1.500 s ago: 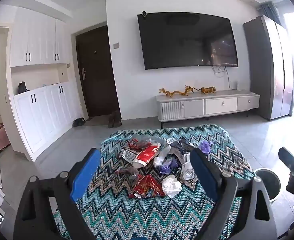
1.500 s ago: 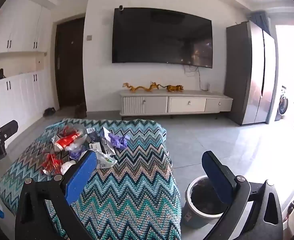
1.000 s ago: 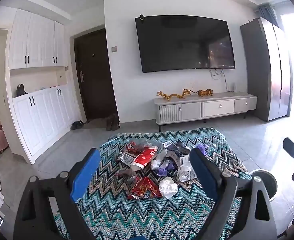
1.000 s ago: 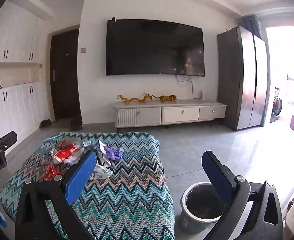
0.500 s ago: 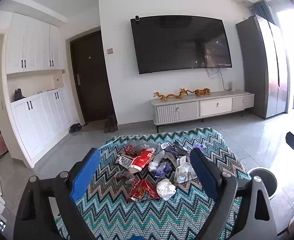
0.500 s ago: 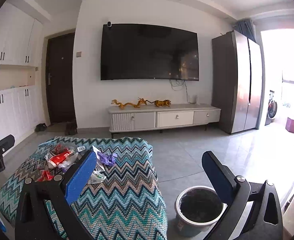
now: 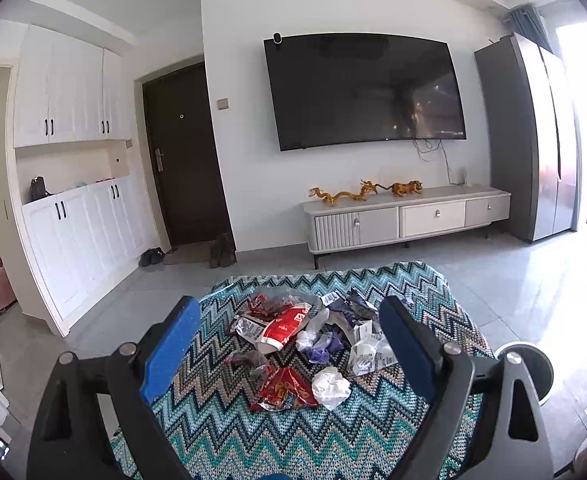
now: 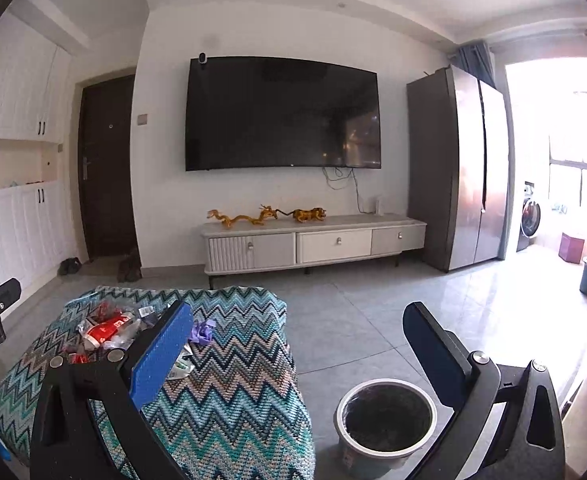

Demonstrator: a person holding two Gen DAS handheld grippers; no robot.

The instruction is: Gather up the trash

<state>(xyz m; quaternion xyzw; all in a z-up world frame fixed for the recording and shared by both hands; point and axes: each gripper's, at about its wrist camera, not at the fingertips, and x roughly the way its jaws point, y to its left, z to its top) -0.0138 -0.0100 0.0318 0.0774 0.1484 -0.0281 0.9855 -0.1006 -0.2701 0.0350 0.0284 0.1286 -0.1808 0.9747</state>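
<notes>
A pile of trash lies on a table covered with a zigzag cloth: a red-and-white wrapper, a red foil packet, a crumpled white tissue, purple scraps and white printed packaging. My left gripper is open and empty, held above the near side of the pile. My right gripper is open and empty, off the table's right edge, above a round bin lined with a dark bag on the floor. The pile shows at the left in the right wrist view.
A TV cabinet with gold figurines stands against the far wall under a wall TV. White cupboards and a dark door are at the left, a tall fridge at the right. Grey tiled floor surrounds the table.
Both grippers have risen and tilted up a little, so the table, pile and bin sit lower in view. Both stay open. The trash has not moved.
</notes>
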